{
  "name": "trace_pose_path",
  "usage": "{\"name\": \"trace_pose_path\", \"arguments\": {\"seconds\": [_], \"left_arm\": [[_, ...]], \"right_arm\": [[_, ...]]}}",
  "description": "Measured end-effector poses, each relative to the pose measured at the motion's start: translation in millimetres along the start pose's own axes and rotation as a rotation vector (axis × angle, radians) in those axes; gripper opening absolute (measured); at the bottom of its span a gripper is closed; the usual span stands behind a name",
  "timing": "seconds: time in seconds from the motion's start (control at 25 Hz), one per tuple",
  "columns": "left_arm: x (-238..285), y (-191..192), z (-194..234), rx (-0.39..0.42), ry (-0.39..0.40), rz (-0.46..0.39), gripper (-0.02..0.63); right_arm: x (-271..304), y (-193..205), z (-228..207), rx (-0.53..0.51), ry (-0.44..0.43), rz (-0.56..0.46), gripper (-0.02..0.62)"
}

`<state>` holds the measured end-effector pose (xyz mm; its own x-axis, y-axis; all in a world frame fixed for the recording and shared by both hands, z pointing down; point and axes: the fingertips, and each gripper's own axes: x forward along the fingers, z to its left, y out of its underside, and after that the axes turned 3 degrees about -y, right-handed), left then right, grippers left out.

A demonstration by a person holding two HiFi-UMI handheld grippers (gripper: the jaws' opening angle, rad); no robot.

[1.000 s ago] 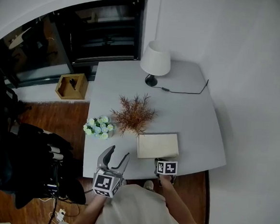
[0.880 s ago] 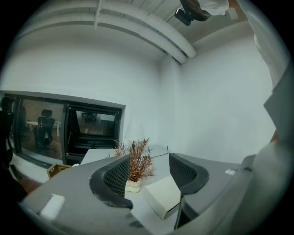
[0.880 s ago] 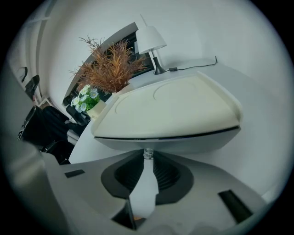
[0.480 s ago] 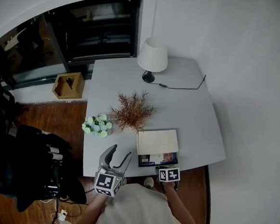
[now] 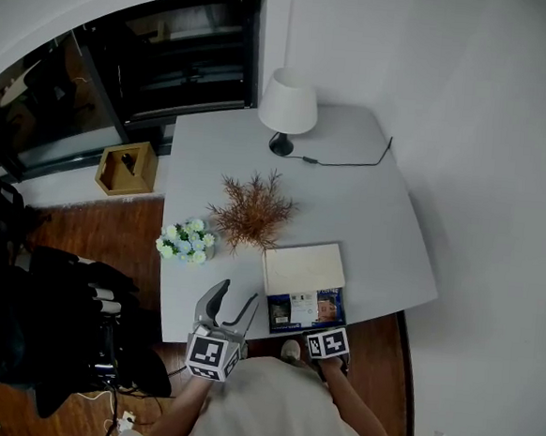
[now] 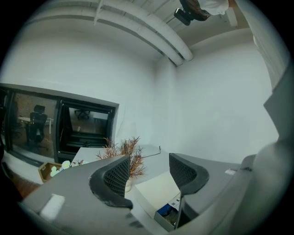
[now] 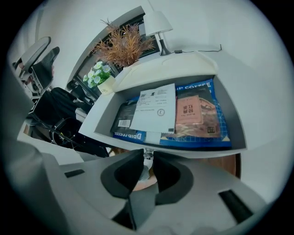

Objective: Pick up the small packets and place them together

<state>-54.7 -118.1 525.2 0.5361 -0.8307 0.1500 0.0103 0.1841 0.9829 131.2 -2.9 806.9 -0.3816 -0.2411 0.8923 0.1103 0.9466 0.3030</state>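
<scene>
Tabletop [image 5: 367, 220]: white, and it carries a lamp, a dried plant, flowers and the box.
Box [image 5: 304, 267]: cream and flat, lying near the front edge of the tabletop.
Drawer [image 7: 193, 150]: pulled out of the box toward the person, open on top. The task's packets all lie inside it.
Left gripper [image 6: 148, 160]: jaws spread wide with nothing between them. It hovers about level at the tabletop's near edge, left of the drawer, and touches nothing.
Right gripper [image 7: 147, 155]: tilted steeply down at the drawer's front, jaws nearly together and pinching the knob. No packet is in it.
Blue pack [image 7: 219, 120]: the widest thing in the drawer, lying flat on the bottom under the others. It looks like a soft printed bag, likely light and a little slippery.
Paper [image 7: 154, 110]: a white printed slip over the left half of the blue pack. It is thin and limp and would slide if nudged.
Red packet [image 7: 193, 114]: lies on top, just right of the paper, flat and thin. It is probably light and crushes easily. It is the freest to take, best by a short edge or corner with a shallow pinch, since a flat face gives no hold.
Knob [image 7: 146, 164]: a small stub under the drawer's front lip, held between the right jaws.
</scene>
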Motion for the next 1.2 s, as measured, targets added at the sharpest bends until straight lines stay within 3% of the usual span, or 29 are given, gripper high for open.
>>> {"name": "trace_pose_path", "arguments": {"seconds": [0.28, 0.44, 0.56, 0.76, 0.92, 1.0, 1.16, 1.2], "left_arm": [[-4.1, 3.1, -3.8, 0.003, 0.011, 0.009, 0.252], [-4.8, 2.7, -8.7, -0.002, 0.017, 0.005, 0.252], [-4.3, -0.6, -9.5, 0.000, 0.015, 0.001, 0.252], [-4.6, -6.9, -6.2, -0.003, 0.001, -0.013, 0.252], [-3.7, -13.5, -5.5, 0.005, -0.003, -0.025, 0.252], [-3.0, -16.8, -5.8, 0.011, -0.002, -0.028, 0.252], [-2.4, -21.8, -3.7, 0.010, -0.014, -0.043, 0.252], [-2.6, -26.1, -3.8, 0.010, -0.011, -0.058, 0.252]], "right_arm": [[-3.1, 1.3, -1.1, -0.013, 0.019, -0.025, 0.069], [-6.7, 2.8, 2.7, -0.029, 0.012, -0.042, 0.107], [-23.3, -4.3, 6.2, -0.020, -0.003, -0.115, 0.147], [-84.9, -36.2, 4.4, 0.028, 0.033, -0.386, 0.146], [-152.3, -90.0, 6.0, -0.087, 0.129, -0.658, 0.147], [-188.9, -119.5, 14.5, -0.153, 0.156, -0.810, 0.281], [-264.4, -167.6, 51.6, -0.280, 0.134, -1.126, 0.282], [-280.1, -176.1, 61.2, -0.307, 0.127, -1.187, 0.356]]}}
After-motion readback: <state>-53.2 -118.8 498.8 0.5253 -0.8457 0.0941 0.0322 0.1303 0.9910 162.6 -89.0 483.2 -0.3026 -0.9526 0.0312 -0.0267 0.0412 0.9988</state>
